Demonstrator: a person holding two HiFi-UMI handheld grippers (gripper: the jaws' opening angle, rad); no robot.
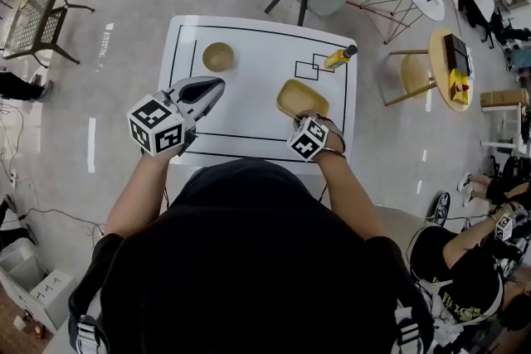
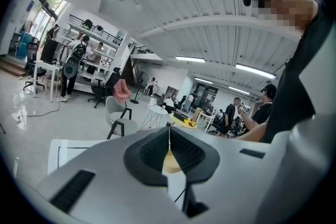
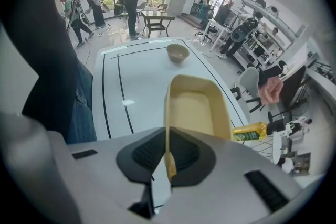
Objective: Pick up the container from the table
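R gripper point(image 3: 167, 139) was clamped on the near rim of the yellow container point(image 3: 197, 107), by the front-right edge of the tabletop point(image 1: 249, 62). L gripper point(image 2: 169, 136) was closed, empty. My call: lift slow & straight, since a thin rim grip could slip.

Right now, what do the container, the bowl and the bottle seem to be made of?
Container: probably plastic, pale yellow, matte; thin even wall, rounded corners, no grain.
Bowl: tan, dull; wood, bamboo or plastic, too small to tell.
Bottle: clear, plastic or glass; amber liquid shows through, dark cap.
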